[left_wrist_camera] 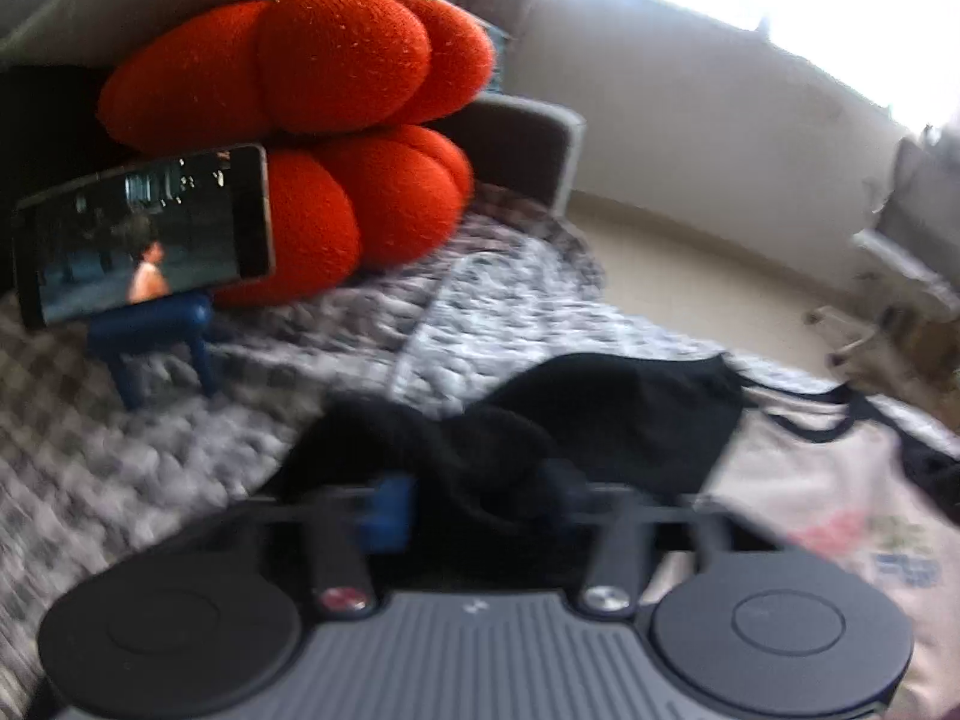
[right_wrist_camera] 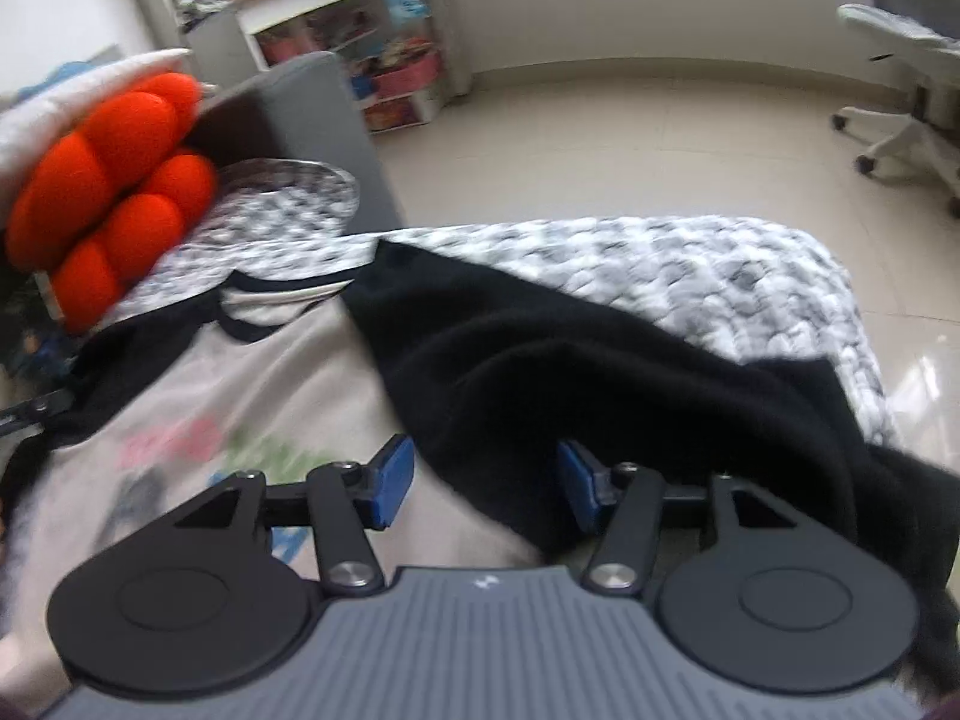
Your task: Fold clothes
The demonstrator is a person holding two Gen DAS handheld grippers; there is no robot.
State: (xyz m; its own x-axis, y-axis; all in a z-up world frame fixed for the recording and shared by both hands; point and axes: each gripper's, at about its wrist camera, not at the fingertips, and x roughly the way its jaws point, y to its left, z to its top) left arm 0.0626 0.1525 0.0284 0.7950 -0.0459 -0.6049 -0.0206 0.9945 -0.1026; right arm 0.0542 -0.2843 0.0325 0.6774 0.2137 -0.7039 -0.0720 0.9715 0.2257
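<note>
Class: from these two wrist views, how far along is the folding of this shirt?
Done: the shirt lies on the blanket, black sleeves drawn inward. In hand: black fabric bunches between the left gripper jaws; the right gripper jaws stand apart. Left: folding the body.

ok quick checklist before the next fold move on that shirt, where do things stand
1. Left gripper has the black sleeve fabric between its pads: ok, fabric bunched there.
2. Right gripper has the other black sleeve: cannot tell; fabric drapes over one pad, jaws apart.
3. White printed shirt body lies flat: ok.
4. Grey checked quilt has free space for the fold: ok.
5. Phone on blue stand away from the cloth: ok.
6. Picture sharpness: not ok, both views blurred.
</note>
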